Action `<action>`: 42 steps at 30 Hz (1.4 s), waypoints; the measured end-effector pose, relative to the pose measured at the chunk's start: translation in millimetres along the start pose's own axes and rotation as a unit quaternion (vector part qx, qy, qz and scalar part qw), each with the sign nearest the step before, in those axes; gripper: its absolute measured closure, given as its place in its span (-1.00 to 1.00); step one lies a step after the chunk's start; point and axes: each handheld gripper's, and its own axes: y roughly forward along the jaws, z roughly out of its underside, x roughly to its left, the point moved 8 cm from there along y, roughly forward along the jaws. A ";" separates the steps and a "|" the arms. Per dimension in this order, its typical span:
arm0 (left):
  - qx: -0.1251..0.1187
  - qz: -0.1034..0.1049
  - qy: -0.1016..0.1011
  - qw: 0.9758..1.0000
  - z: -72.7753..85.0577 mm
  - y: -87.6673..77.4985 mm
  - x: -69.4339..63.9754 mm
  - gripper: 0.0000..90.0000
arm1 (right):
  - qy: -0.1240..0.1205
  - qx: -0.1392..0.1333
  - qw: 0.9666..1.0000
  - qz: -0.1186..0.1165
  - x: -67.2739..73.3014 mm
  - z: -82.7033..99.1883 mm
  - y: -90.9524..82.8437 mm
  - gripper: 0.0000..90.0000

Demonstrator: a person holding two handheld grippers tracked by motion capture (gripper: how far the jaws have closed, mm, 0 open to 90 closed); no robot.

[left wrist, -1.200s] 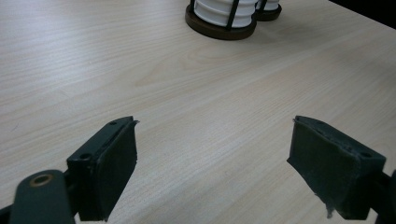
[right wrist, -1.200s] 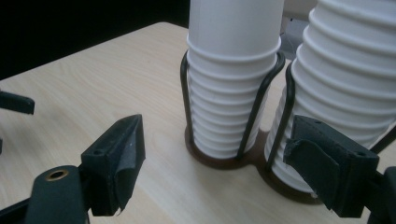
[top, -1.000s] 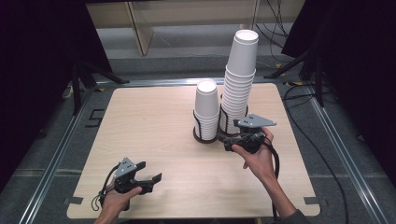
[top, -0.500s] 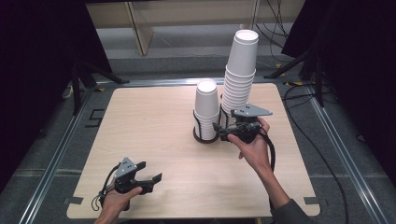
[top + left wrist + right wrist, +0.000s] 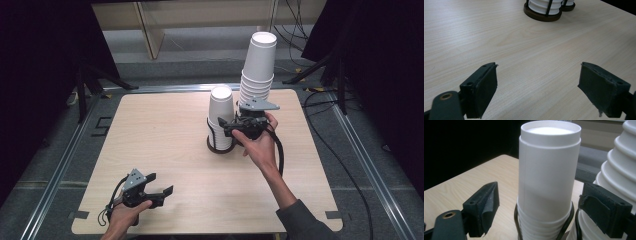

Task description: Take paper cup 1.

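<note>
Two stacks of white paper cups stand in dark wire holders at the table's far right: a short stack (image 5: 221, 112) and, behind it to the right, a tall stack (image 5: 258, 70). My right gripper (image 5: 226, 128) is at the short stack, held from the right by a hand. In the right gripper view its jaws stand open (image 5: 539, 195) on either side of the stack's top cup (image 5: 549, 165), and the pads do not touch it. My left gripper (image 5: 161, 183) rests low at the front left, open (image 5: 537, 72) over bare wood with nothing between the jaws.
The short stack's round dark base (image 5: 542, 15) lies well ahead of the left gripper. The wooden table (image 5: 150, 135) sits in a metal frame. A black cable (image 5: 278, 150) trails from the right gripper along the forearm. Dark curtains and stands surround the table.
The right gripper has risen and moved left toward the short stack, so its jaws now flank the top cup. The left gripper has stayed still.
</note>
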 end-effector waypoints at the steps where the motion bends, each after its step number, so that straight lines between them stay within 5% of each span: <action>1: 0.001 0.000 0.000 1.000 0.1 0.0 0.1 -0.68 | -0.001 -0.001 1.000 0.000 -0.1 -1.9 2.0 -0.64; 42: 0.002 -0.001 0.000 1.000 -0.2 -1.0 -0.8 -0.68 | 0.025 0.005 0.997 0.073 -2.6 -18.1 55.4 -0.66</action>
